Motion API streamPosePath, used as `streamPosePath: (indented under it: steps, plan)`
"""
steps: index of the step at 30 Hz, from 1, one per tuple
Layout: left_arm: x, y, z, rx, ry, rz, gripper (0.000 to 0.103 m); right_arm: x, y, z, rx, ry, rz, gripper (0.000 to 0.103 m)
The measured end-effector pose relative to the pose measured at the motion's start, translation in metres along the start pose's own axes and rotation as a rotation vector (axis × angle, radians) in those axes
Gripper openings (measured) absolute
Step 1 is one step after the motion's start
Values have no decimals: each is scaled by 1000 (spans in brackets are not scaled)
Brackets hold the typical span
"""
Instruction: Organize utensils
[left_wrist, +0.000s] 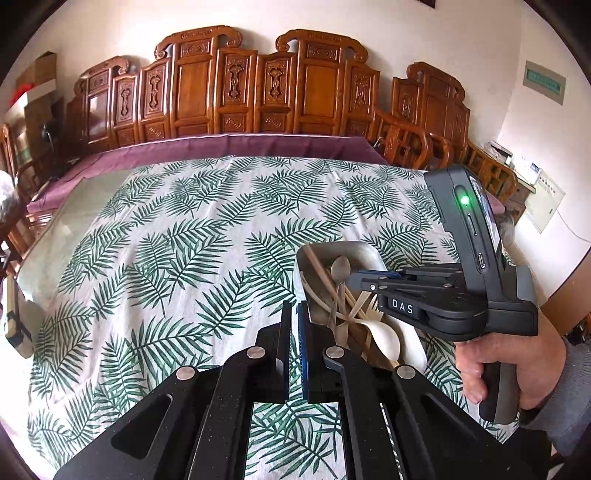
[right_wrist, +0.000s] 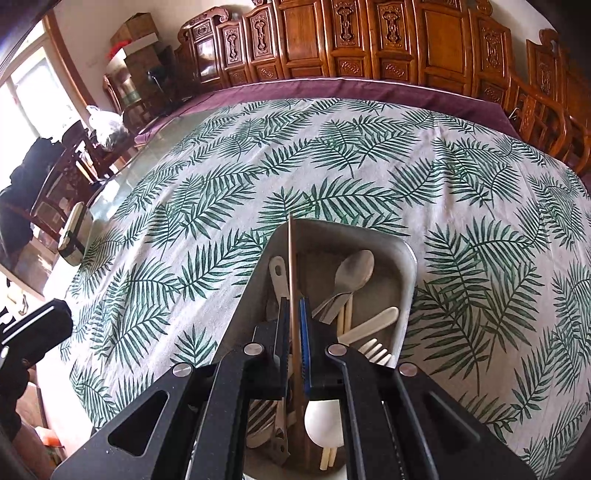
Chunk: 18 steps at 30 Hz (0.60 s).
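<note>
lifting a chopstick out of the tray

sorting is under way, and the step in hand looks to be the picking of a single chopstick (right_wrist: 291, 266) from the metal tray (right_wrist: 404, 258). the tray is seen resting on the leaf-print cloth of the counter (right_wrist: 221, 177), loaded with a jumble: a metal spoon (right_wrist: 354, 271), a pale plastic fork (right_wrist: 375, 350), a white spoon (right_wrist: 324, 421), more chopsticks and a dark-handled piece along the left wall.

the right tongs (right_wrist: 294, 321) are closed almost fully, and the thin wooden chopstick is pinched between the black pad and the blue pad; its far end is seen pointing up past the tray's far rim, its near end running back under the tongs. whether its lower end is clear of the pile cannot be told.

the left tongs (left_wrist: 294, 321) are drawn shut as well, with nothing between the pads, and are held just beside the tray's left wall, over bare cloth. from that side the right tongs (left_wrist: 354, 278) are seen reaching in over the tray.

next, a clean lift would be called for, so the stick is drawn free without dragging its neighbours, and then a place to lay it. no separate holder is seen on the counter, so the destination cannot be named.
</note>
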<state>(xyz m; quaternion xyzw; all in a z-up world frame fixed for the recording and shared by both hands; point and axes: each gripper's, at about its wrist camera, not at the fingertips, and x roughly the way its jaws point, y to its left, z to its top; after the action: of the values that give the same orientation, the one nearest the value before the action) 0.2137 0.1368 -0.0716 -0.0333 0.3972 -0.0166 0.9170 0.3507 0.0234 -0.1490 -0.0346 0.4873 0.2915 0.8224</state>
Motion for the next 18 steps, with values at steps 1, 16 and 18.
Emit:
streamPosePath:
  steps: [1,16,18]
  plan:
    - [-2,-2,0,2,-1,1,2,-2,-1,-1,1,-1,2,7]
    - [-42,-42,-13,35,-58,24,49,-104,-21,-62,-1,-125,-64,21]
    - [-46,-49,-18,38,-65,31,64,-119,-25,-74,2,-153,-86,42]
